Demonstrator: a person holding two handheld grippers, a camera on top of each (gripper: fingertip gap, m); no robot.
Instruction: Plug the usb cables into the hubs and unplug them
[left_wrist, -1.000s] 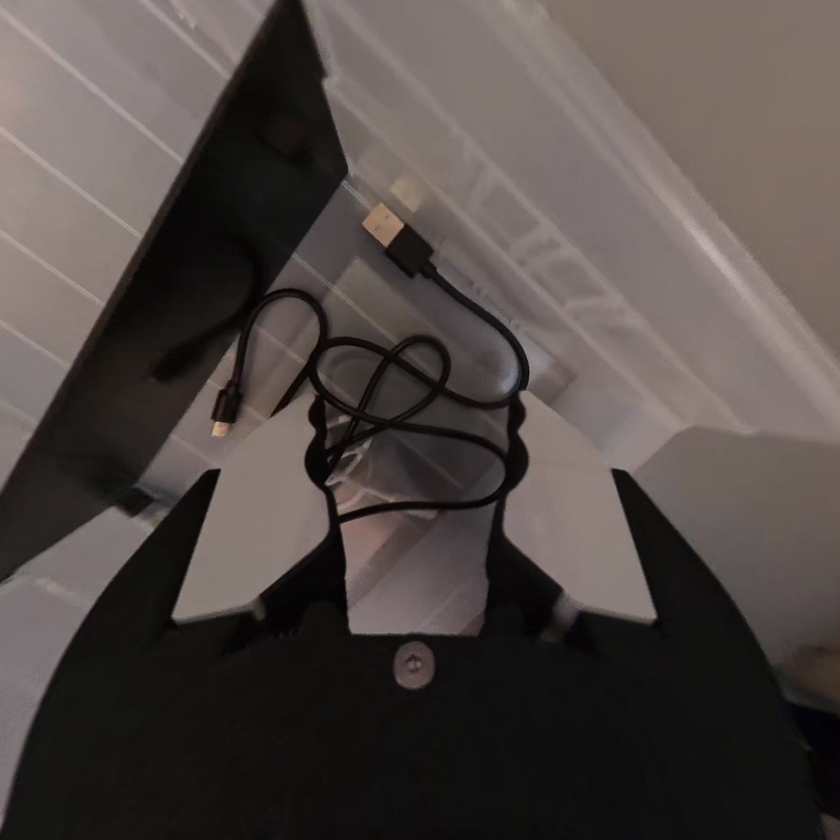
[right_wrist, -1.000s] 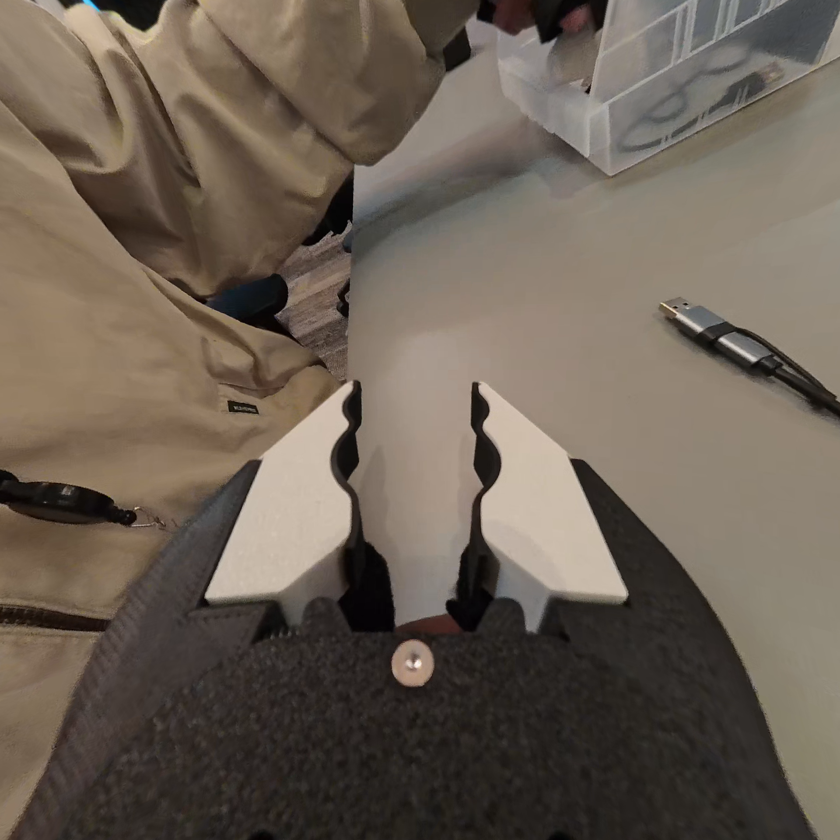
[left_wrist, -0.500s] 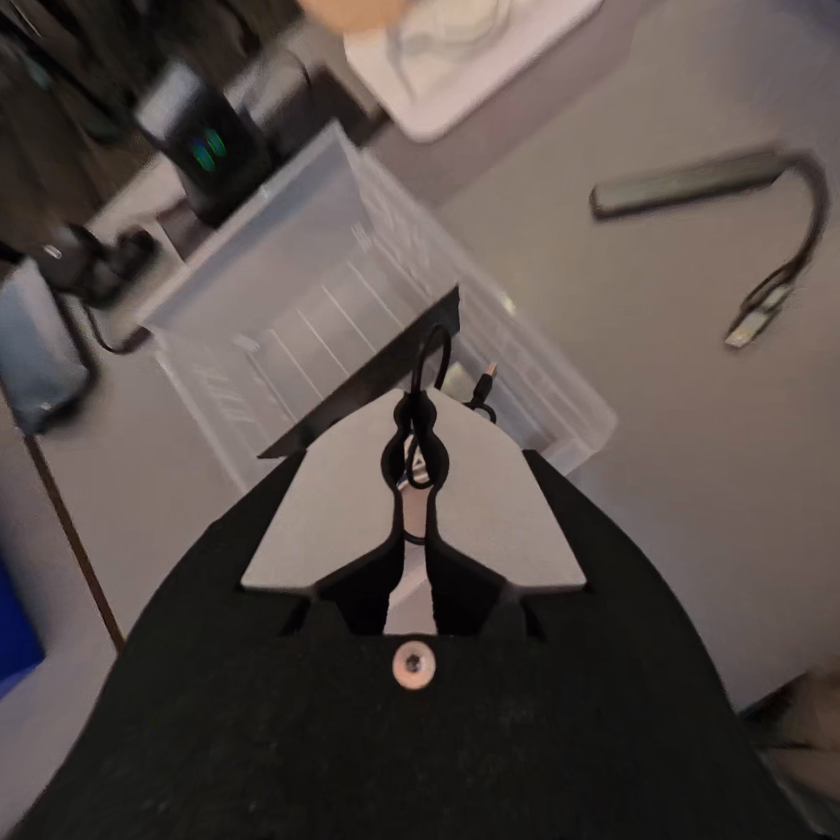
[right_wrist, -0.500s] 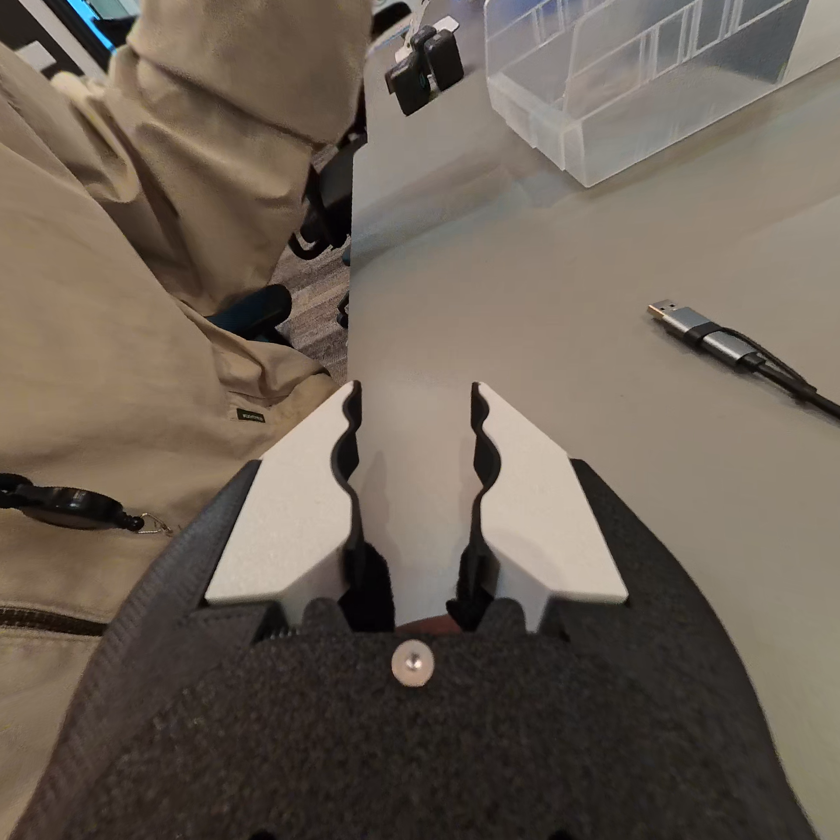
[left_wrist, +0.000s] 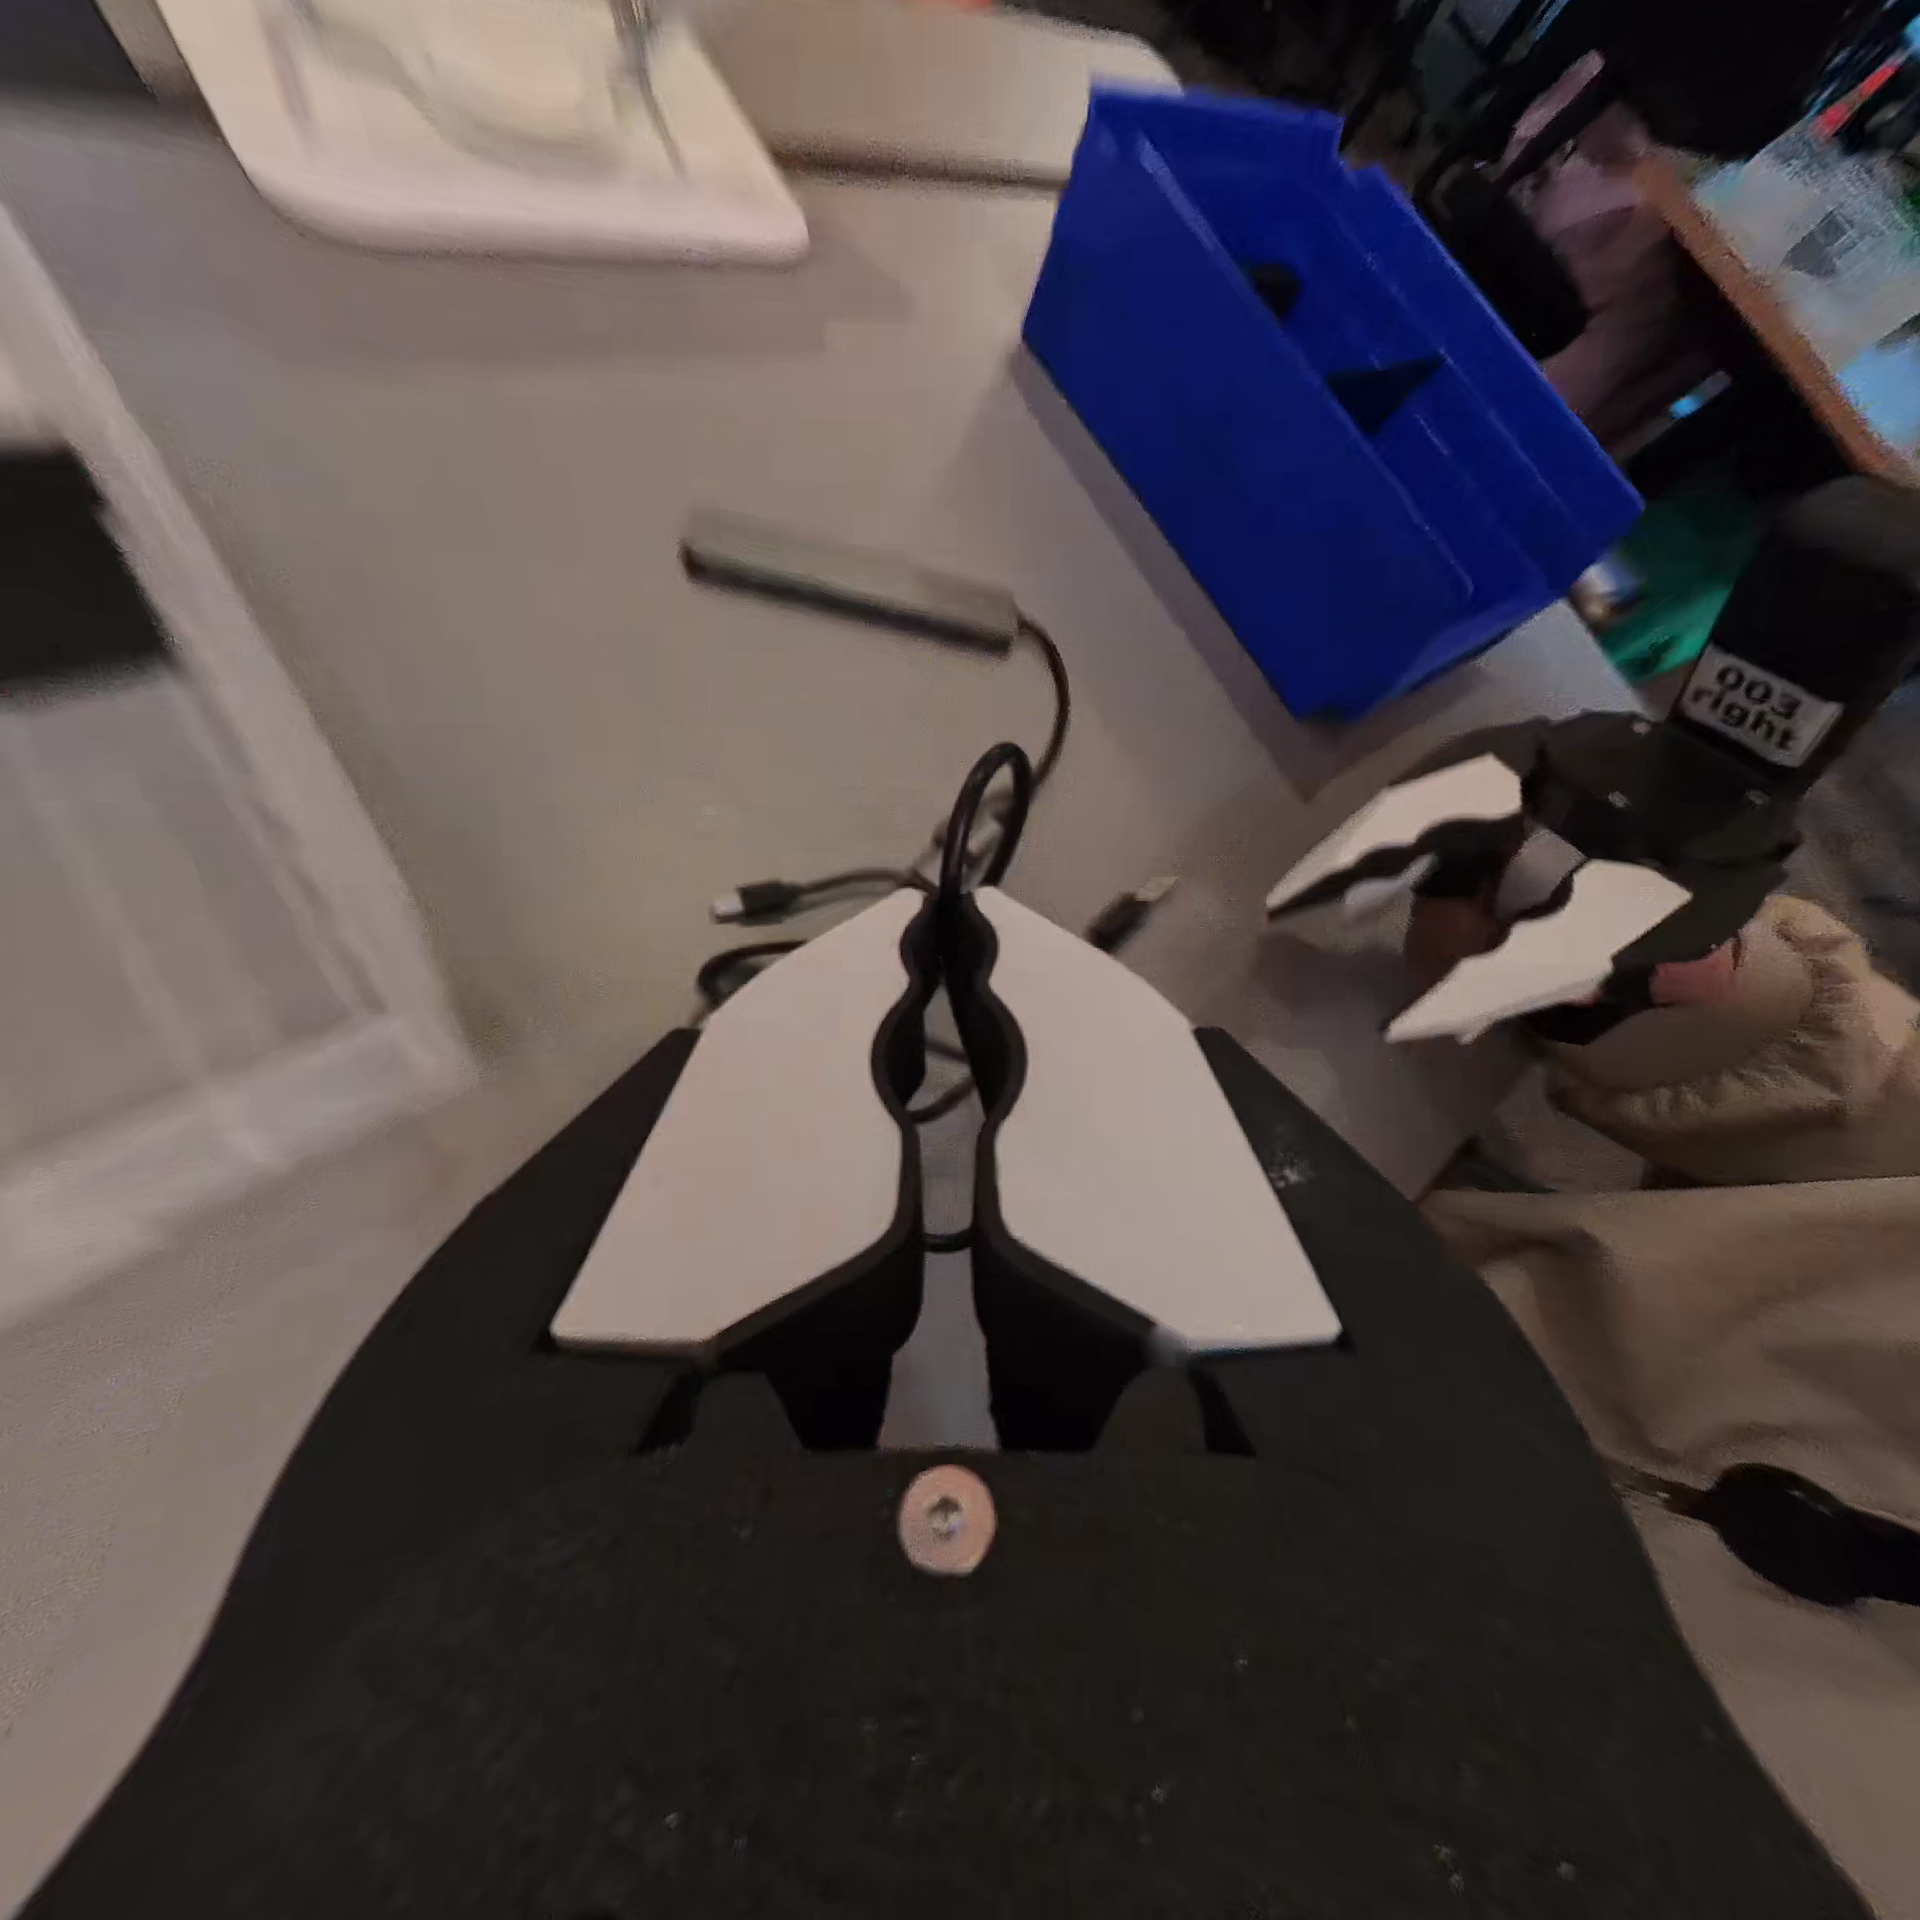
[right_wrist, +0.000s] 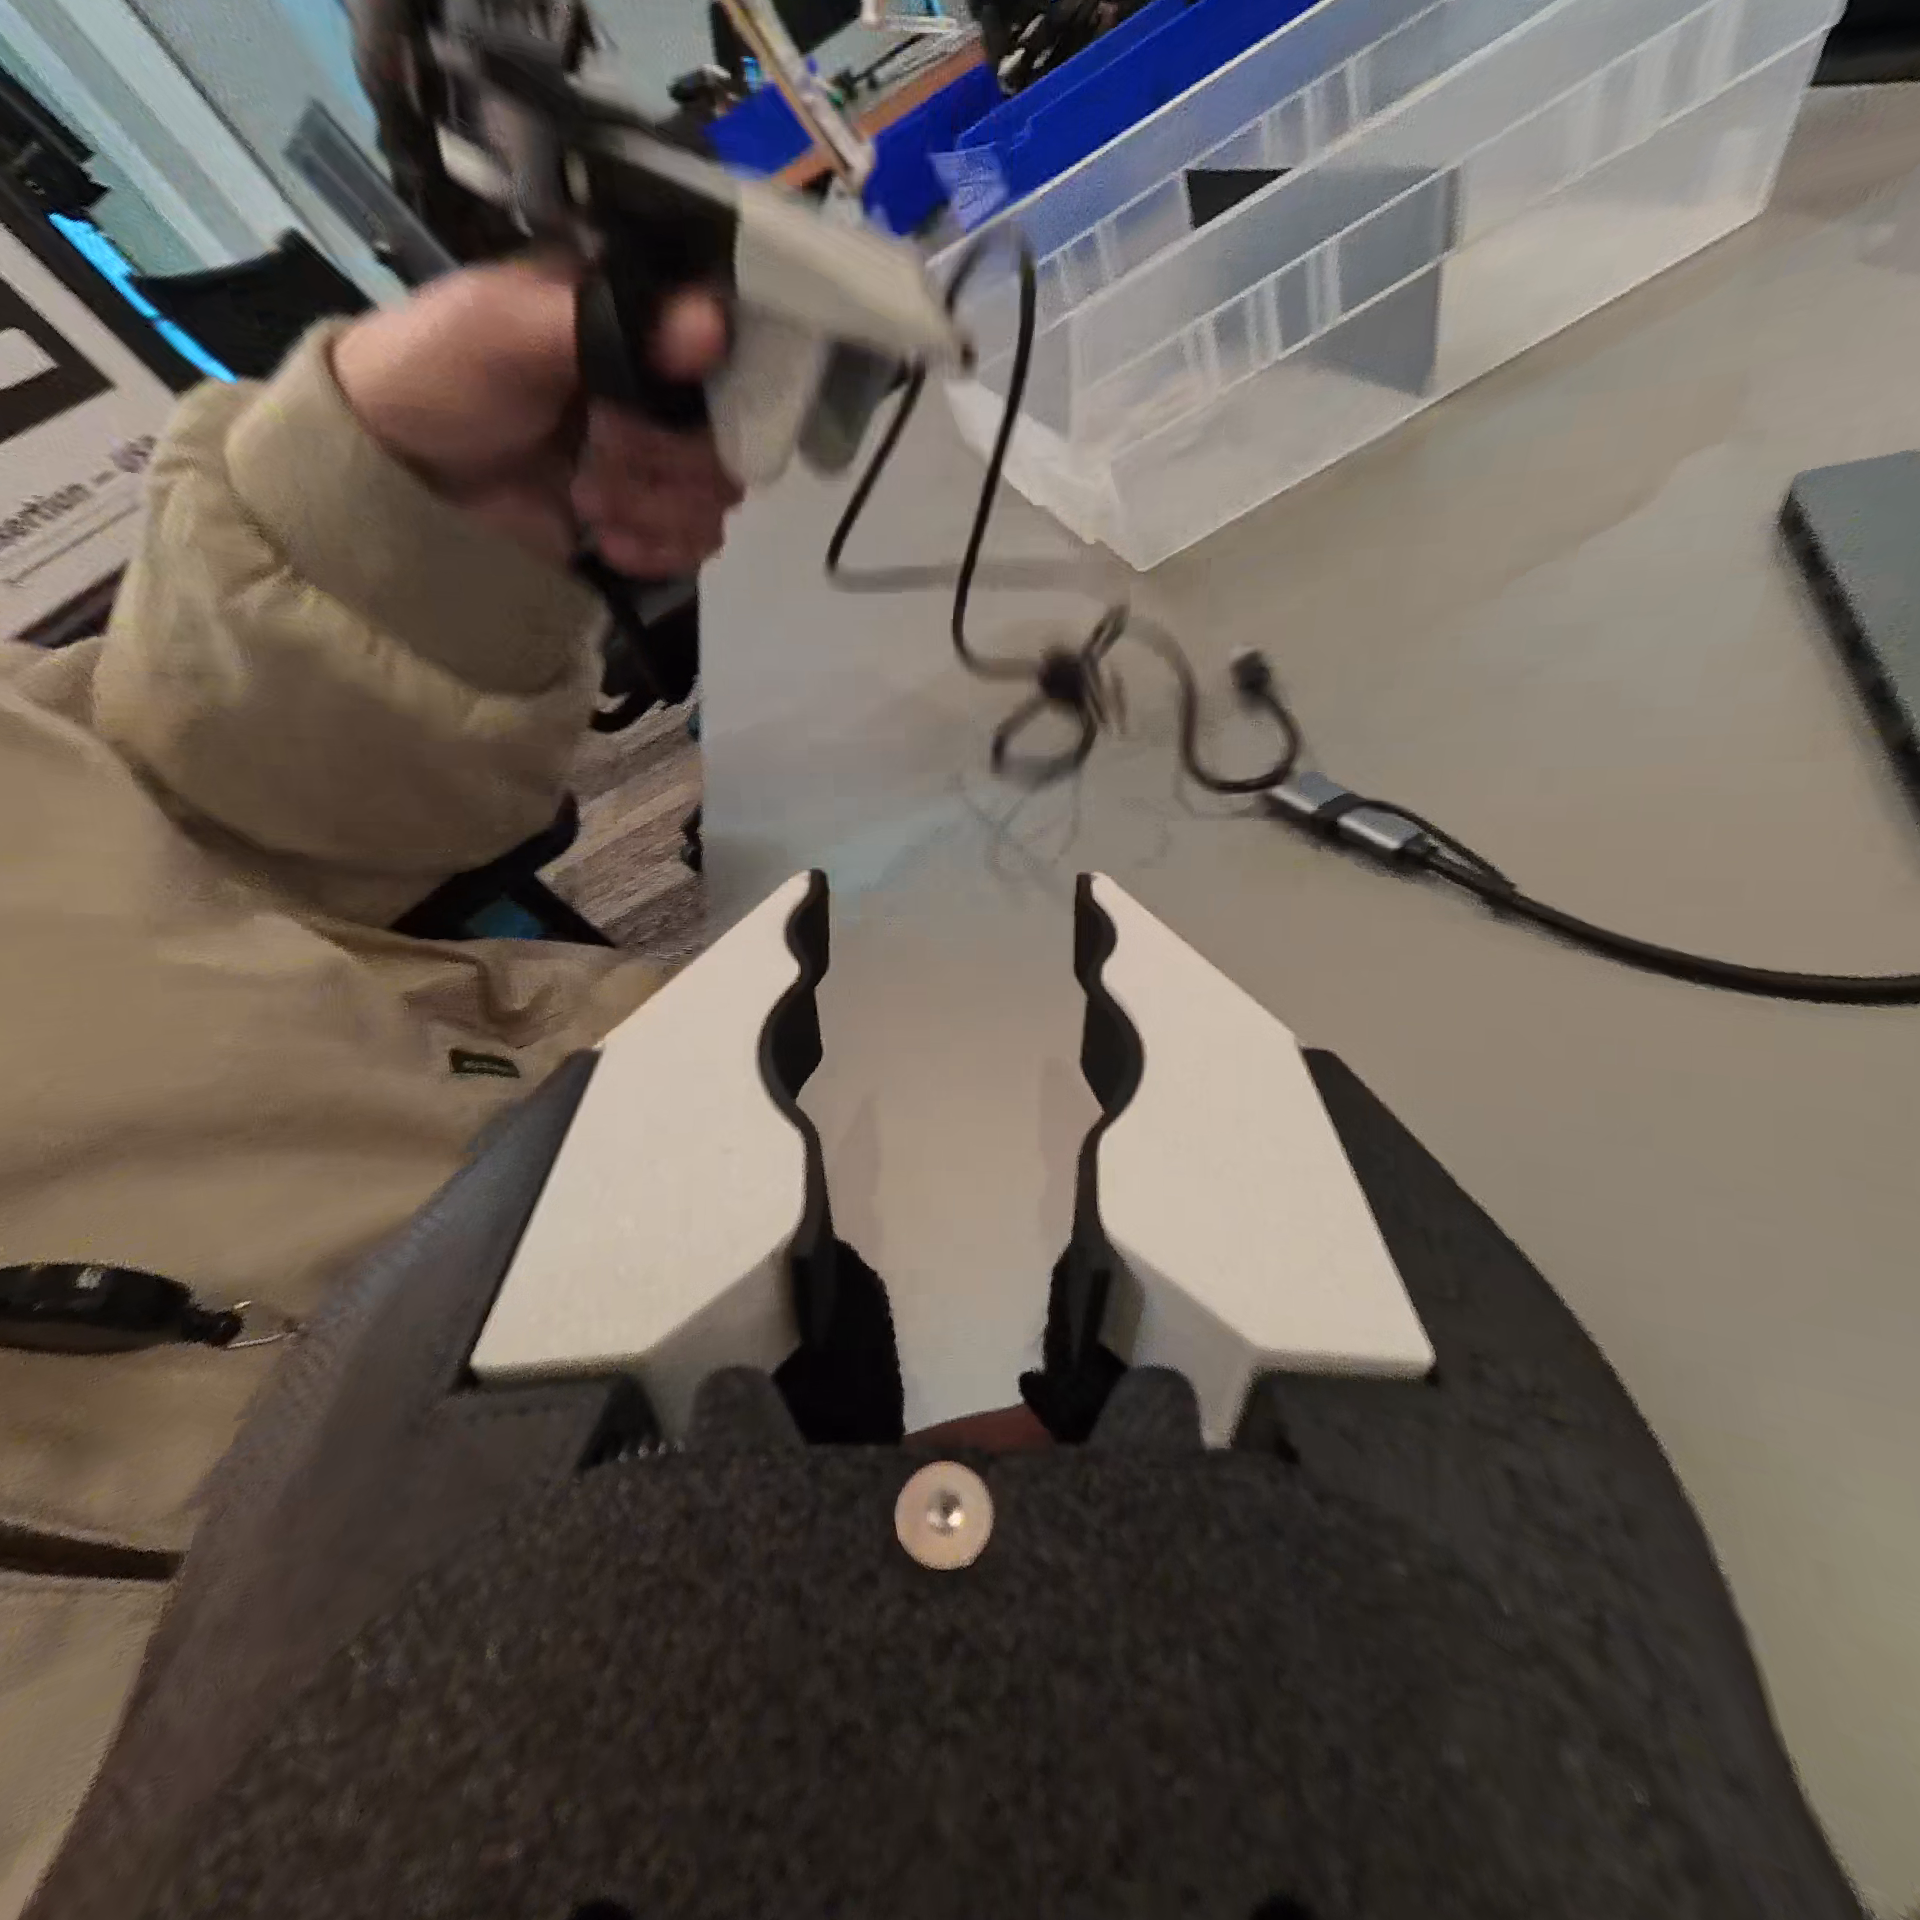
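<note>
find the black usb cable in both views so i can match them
Left wrist view: black usb cable at centre, pinched in the left tool.
Right wrist view: upper middle, dangling from that tool to the table.
Shared landmark: the clear bin.

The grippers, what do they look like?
Each gripper, left and right, has a rough black body, a silver screw and two white fingers with wavy black inner edges. The person's sleeve is beige and puffy.
</note>
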